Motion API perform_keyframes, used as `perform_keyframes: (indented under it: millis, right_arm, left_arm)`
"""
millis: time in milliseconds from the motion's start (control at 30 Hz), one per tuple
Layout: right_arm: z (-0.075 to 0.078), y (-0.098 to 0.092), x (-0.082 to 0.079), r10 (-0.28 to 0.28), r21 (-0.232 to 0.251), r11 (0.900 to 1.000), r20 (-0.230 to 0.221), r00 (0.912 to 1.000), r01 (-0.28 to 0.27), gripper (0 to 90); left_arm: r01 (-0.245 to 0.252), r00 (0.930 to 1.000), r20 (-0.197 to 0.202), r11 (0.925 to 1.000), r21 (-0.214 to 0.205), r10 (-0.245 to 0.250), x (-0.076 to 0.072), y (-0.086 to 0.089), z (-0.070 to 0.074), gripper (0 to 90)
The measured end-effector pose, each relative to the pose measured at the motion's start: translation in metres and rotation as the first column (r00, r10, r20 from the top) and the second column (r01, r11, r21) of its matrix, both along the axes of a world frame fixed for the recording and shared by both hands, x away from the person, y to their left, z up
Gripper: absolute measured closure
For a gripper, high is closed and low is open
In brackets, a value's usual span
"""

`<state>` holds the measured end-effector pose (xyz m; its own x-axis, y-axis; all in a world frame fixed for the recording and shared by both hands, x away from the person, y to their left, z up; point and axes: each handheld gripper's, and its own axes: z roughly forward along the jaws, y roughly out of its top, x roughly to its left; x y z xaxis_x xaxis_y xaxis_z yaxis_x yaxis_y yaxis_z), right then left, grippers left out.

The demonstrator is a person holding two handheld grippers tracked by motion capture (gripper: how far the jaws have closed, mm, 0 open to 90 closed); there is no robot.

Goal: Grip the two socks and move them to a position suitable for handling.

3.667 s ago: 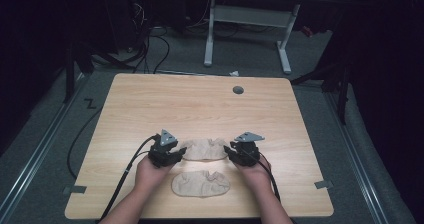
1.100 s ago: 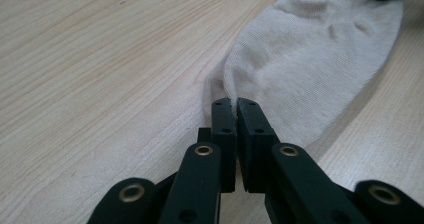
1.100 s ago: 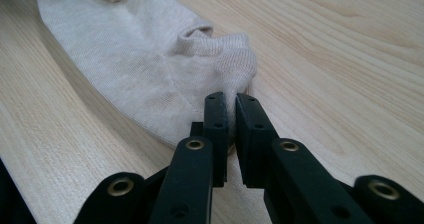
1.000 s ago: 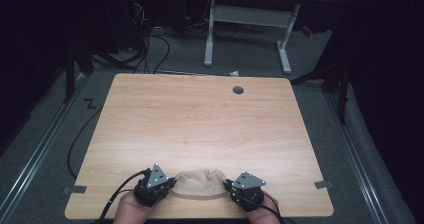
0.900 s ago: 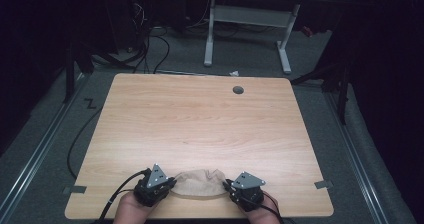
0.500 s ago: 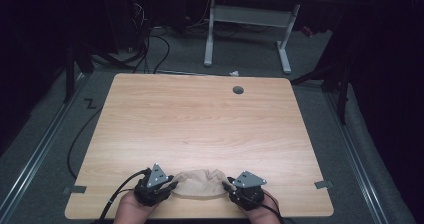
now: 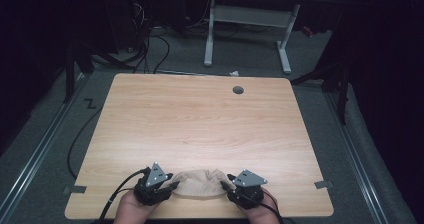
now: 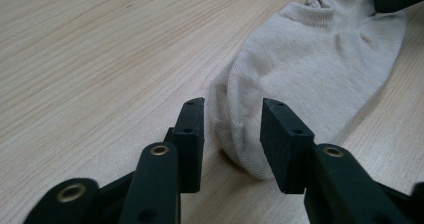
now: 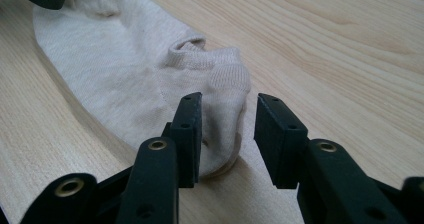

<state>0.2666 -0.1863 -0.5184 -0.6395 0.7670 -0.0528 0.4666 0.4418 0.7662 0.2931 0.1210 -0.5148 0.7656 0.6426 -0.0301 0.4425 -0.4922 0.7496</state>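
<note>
Sock (image 7: 201,183): flat at table's (image 7: 200,119) near edge, ends between both grippers' jaws.
Left gripper (image 8: 232,126): just opening, released.
Right gripper (image 9: 227,129): just opening, released.
Writing: none legible.

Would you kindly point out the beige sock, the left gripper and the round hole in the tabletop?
beige sock (image 8: 320,69): left gripper view, middle of its flat body.
left gripper (image 8: 232,126): left gripper view, midway between its fingertips.
round hole (image 7: 238,90): high view, its dark centre.
</note>
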Motion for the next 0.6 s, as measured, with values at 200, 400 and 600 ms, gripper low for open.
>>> perform_keyframes:
  millis: [200,400,600]
  right_arm:
    - [0.002,-0.004,0.001,-0.018,0.011,0.9998,0.016,0.9997,0.018,61.1]
    - [0.005,-0.013,0.009,-0.049,0.038,0.9981,0.026,0.9985,0.048,59.7]
    - [0.008,-0.027,0.022,-0.107,0.061,0.9927,0.042,0.9934,0.104,58.6]
  left_arm:
    - [-0.002,1.0,0.009,0.9999,-0.013,0.002,0.002,0.001,0.001,57.5]
    - [-0.027,0.9996,0.006,0.998,-0.057,0.028,0.009,0.009,0.005,53.2]
    - [-0.084,0.996,0.025,0.9931,-0.082,0.086,0.023,0.03,0.009,51.2]
